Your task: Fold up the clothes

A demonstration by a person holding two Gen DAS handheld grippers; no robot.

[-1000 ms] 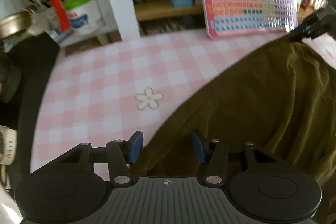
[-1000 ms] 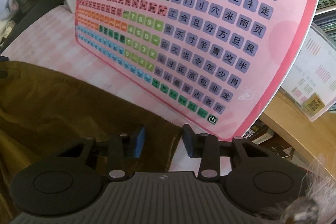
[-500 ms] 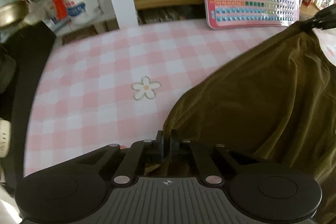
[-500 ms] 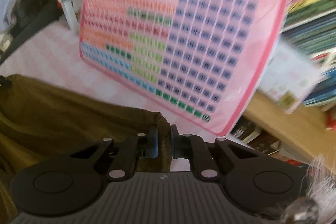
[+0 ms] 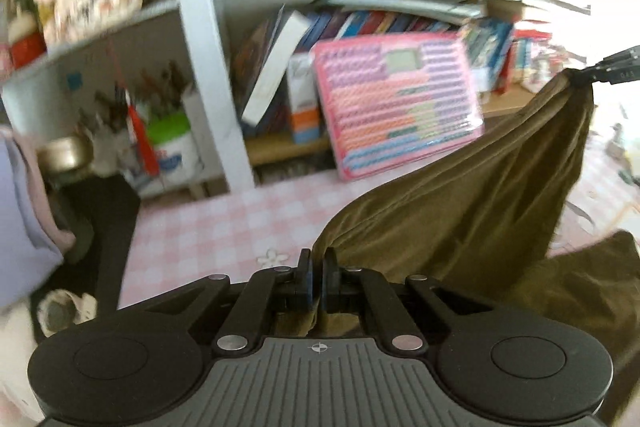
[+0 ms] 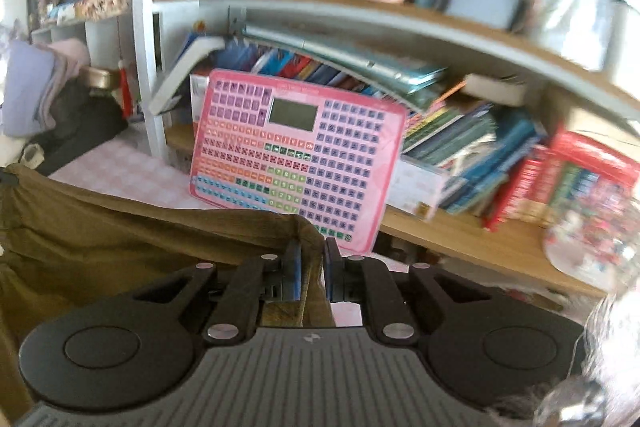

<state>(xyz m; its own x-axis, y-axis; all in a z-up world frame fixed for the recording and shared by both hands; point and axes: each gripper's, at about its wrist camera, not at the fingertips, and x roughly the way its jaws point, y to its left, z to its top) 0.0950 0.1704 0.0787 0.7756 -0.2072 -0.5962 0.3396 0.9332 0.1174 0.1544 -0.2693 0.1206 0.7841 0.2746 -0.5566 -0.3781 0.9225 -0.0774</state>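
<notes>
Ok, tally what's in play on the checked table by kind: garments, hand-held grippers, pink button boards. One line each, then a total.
Olive-brown garment: 1
Hand-held grippers, left hand-held gripper and right hand-held gripper, both clamped on it: 2
Pink button board: 1
Total: 4

the olive garment (image 5: pixel 460 211) is soft matt cloth with a faint velvety nap, gathered in loose folds. each claw, left (image 5: pixel 316 283) and right (image 6: pixel 310 273), is matt black plastic with ribbed grey housing and small shiny metal pins (blue pads on the inner faces). the bench (image 5: pixel 224 227) wears a smooth pink-and-white checked cover. the pink keyboard toy (image 6: pixel 296 155) is glossy plastic. the shelf board (image 6: pixel 472 239) looks like bare light wood.
</notes>
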